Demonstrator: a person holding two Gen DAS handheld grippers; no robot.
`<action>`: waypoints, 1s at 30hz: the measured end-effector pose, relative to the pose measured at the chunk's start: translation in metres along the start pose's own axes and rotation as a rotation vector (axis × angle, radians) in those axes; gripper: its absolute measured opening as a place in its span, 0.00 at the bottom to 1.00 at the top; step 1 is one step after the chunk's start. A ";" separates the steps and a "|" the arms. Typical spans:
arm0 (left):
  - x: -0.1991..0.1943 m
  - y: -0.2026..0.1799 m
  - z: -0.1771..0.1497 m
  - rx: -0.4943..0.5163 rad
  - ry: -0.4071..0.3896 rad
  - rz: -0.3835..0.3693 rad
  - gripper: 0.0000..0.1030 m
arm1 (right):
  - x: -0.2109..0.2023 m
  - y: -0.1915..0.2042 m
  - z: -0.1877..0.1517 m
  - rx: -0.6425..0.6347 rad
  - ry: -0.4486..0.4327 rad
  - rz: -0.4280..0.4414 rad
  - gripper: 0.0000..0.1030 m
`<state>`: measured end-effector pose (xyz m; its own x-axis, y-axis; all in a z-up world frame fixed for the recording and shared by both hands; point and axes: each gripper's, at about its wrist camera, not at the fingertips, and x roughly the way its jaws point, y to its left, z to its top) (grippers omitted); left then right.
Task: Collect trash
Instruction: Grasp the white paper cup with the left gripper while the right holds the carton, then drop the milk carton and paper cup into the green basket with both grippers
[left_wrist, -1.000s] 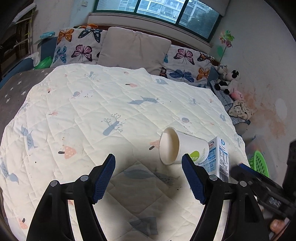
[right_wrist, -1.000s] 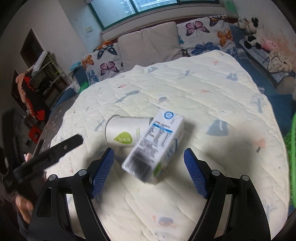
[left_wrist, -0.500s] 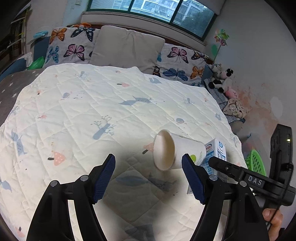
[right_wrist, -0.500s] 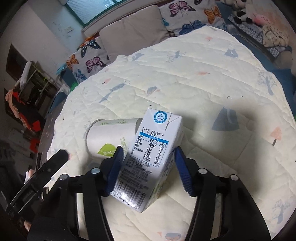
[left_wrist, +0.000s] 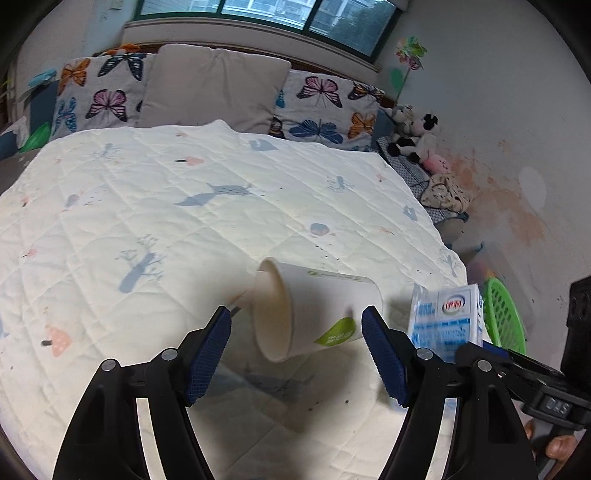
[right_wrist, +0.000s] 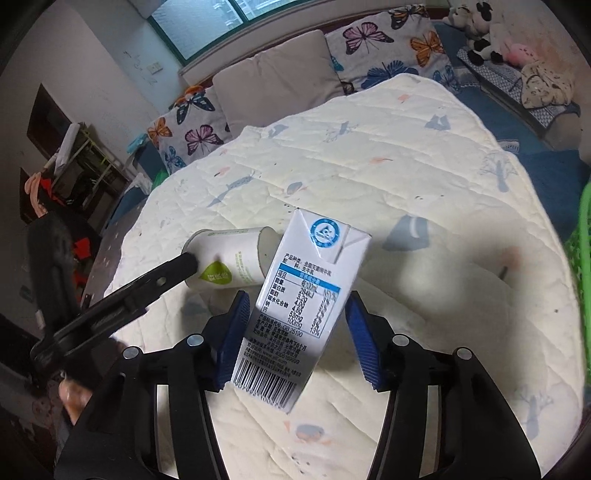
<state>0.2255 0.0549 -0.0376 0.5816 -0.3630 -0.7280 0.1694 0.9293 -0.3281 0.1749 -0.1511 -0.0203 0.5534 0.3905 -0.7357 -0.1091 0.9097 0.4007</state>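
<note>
Currently, in the left wrist view, a quilted cream bedspread (left_wrist: 184, 221) printed with pale trees and whales is covering the bed, with butterfly pillows (left_wrist: 325, 107) and a plain beige cushion (left_wrist: 214, 92) lining the wall under a green-framed window. Plush toys (left_wrist: 413, 136) are sitting at the stained right wall, and a green plastic basket (left_wrist: 504, 317) is standing beside the bed. The left gripper (left_wrist: 295, 354) is holding its blue ribbed pads wide apart around a white paper cup (left_wrist: 317, 314) lying on its side, green leaf logo showing; whether the pads are touching it cannot be told. The milk carton (left_wrist: 447, 321) is sitting just right of the cup.

In the right wrist view, the right gripper (right_wrist: 295, 339) is positioned with its pads close on either side of the milk carton (right_wrist: 299, 306), which is tilted; firm contact cannot be confirmed. The carton's white panel is displaying a blue round emblem, a nutrition table, "GB 25190" and a barcode. The paper cup (right_wrist: 229, 262) is lying behind it, touched by a black finger of the left gripper (right_wrist: 122, 299).
</note>
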 end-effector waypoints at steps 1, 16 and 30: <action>0.004 -0.001 0.001 0.003 0.007 -0.011 0.65 | -0.005 -0.003 -0.002 0.000 -0.006 0.002 0.51; 0.014 -0.016 -0.006 0.018 0.032 -0.114 0.17 | -0.039 -0.025 -0.032 -0.007 -0.020 0.001 0.50; -0.024 -0.069 -0.018 0.099 -0.011 -0.177 0.03 | -0.087 -0.058 -0.048 0.036 -0.088 -0.009 0.49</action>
<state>0.1853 -0.0018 -0.0085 0.5444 -0.5212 -0.6572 0.3473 0.8533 -0.3891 0.0934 -0.2308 -0.0058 0.6248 0.3669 -0.6892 -0.0753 0.9069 0.4145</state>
